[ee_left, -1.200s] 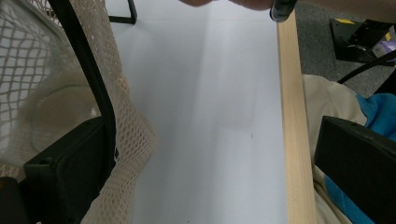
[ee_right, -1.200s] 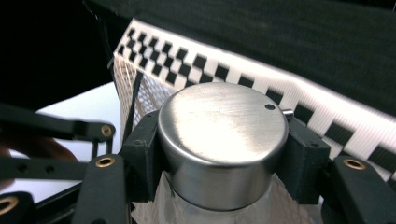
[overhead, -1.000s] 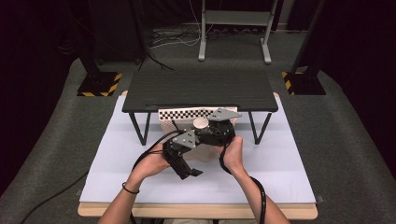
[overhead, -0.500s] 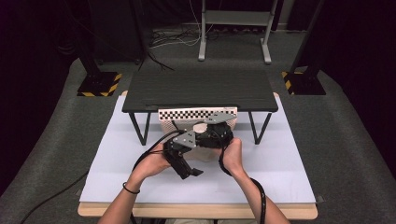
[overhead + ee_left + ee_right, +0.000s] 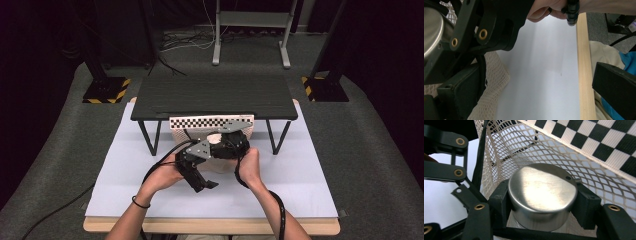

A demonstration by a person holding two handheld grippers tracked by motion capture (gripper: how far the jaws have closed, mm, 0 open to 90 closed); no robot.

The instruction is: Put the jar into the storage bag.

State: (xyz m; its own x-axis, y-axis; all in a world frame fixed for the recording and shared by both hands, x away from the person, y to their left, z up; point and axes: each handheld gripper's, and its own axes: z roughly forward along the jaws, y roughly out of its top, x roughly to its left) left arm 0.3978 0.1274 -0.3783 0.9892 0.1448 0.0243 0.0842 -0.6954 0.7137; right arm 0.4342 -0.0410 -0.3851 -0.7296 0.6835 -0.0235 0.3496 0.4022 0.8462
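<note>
At the centre of the white-covered surface [image 5: 300,185], the right gripper [image 5: 541,206] has its black fingers [image 5: 586,207] clamped on either side of a round, brushed-metal lidded container [image 5: 541,192], holding it inside the mouth of a cream mesh bag with a black-and-white checkered band [image 5: 599,147]. In the high view the bag [image 5: 212,125] sits just in front of a low black table on thin legs [image 5: 215,95], toward twelve o'clock from the person's hands. The left gripper [image 5: 200,177] is just beside the right one, at about eight o'clock from it, its fingers [image 5: 616,85] spread apart and gripping nothing, pointing toward the light wooden edge of the surface [image 5: 582,70].
</note>
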